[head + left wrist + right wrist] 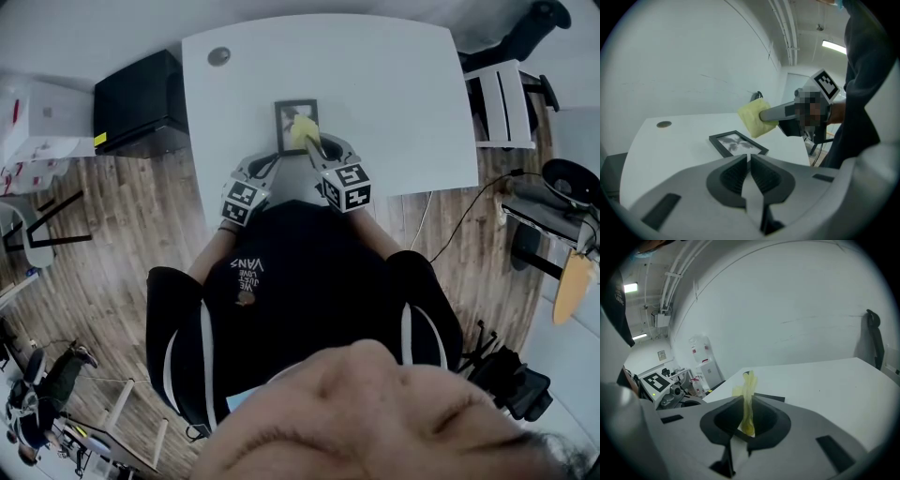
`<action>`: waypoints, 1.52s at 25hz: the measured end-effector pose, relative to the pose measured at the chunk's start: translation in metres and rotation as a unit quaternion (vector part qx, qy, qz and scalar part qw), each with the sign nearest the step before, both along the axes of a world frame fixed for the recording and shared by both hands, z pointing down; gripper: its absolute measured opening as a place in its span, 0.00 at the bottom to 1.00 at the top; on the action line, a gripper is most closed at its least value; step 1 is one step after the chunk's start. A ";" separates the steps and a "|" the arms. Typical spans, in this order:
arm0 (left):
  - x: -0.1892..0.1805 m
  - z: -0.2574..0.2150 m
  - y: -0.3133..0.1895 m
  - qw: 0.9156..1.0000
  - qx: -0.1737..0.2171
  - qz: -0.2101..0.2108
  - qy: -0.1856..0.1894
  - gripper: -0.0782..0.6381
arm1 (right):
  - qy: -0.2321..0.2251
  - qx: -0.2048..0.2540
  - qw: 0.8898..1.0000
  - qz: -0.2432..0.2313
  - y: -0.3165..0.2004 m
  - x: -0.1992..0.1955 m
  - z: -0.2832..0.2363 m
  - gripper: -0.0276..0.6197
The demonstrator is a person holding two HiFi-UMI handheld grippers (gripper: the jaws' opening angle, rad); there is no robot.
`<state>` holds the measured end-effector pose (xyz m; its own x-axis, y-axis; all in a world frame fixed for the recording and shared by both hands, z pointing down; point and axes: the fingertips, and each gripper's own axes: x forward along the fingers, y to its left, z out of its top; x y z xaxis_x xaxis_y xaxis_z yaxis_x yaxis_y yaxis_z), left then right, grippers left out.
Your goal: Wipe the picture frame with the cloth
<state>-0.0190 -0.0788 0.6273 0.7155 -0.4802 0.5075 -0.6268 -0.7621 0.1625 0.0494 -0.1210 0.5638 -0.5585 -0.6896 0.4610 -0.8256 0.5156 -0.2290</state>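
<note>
Item 1. Picture frame (296, 125) (737, 143): black border, pale print with a dark leaf-like motif. Lies flat on the white bench (394, 84) (670, 145) (834, 380), near the edge closest to me. In the right gripper view only a dark strip of it (769, 397) shows past my claw.

Item 2. Cloth (305, 131) (752, 117) (749, 399): yellow, small, bunched. Pinched in my right claw (314, 141) (764, 115) (746, 401), whose jaws are pressed onto a fold that stands up between them. In the head view it sits over the frame's right side. In the left gripper view it hangs above the frame, apparently not touching the glass.

Item 3. My left claw (278, 157) (749, 159): jaws pressed together, ribbed pads meeting at the tips, nothing between them. Held just beside the frame's near left corner and pointed towards it.

Item 4. Round grey disc (218, 56) (664, 124): set in the bench top at the far left, well apart from the frame.

Item 5. Black cabinet (141, 103): on the wooden floor (122, 225), against the left side of the bench.

Item 6. White chair (502, 98): beside the right end of the bench.
</note>
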 end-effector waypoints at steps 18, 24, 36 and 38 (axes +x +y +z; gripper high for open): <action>0.002 0.016 -0.001 1.000 -0.020 0.006 -0.011 0.16 | 0.011 -0.020 1.000 -0.006 -0.023 -0.006 0.020 0.11; 0.003 0.018 -0.003 1.000 -0.025 0.005 -0.010 0.16 | 0.014 -0.031 0.999 -0.013 -0.035 -0.012 0.025 0.11; 0.002 0.019 -0.007 0.999 -0.033 -0.006 -0.008 0.16 | 0.020 -0.060 0.997 -0.036 -0.060 -0.031 0.043 0.11; 0.000 0.019 -0.008 0.999 -0.033 -0.010 -0.007 0.16 | 0.021 -0.066 0.997 -0.040 -0.062 -0.034 0.046 0.11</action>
